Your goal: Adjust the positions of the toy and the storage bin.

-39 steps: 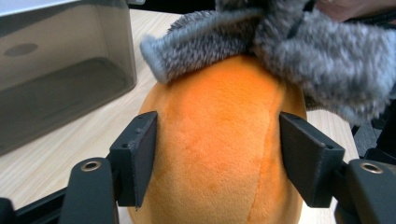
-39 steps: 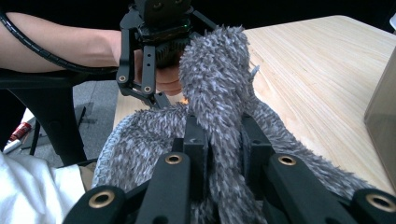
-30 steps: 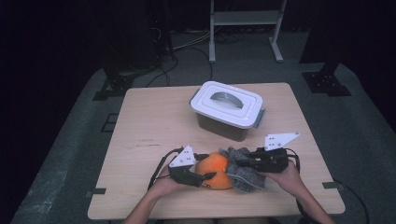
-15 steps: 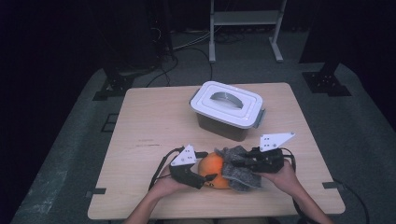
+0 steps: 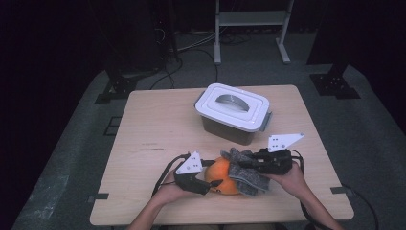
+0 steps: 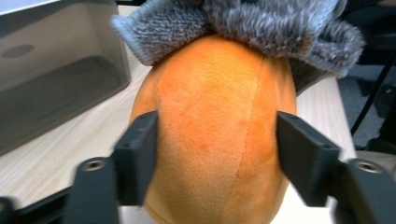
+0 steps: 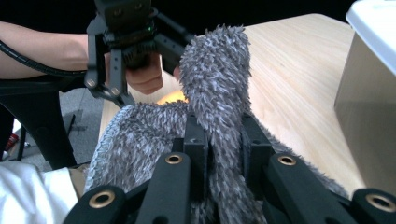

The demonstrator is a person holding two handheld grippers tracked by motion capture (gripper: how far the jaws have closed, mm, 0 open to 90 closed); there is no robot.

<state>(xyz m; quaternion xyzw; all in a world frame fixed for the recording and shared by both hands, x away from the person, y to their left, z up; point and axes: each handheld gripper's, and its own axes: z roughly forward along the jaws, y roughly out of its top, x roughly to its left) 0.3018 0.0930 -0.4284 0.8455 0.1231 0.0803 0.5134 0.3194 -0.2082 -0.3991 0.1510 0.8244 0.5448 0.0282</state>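
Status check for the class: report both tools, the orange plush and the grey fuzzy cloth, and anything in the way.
Left tool straddles the orange plush, jaws just eased wider. Right tool shut on the grey fuzzy cloth, draped over the plush. Lidded container sits behind, apart.

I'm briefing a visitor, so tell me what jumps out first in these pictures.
The bright orange plush ball at the table's near edge stands out, sitting between the jaws of the left tool, which have just been opening. A fuzzy grey cloth drapes over its right side, pinched by the shut right tool. Behind them sits a white-lidded box.
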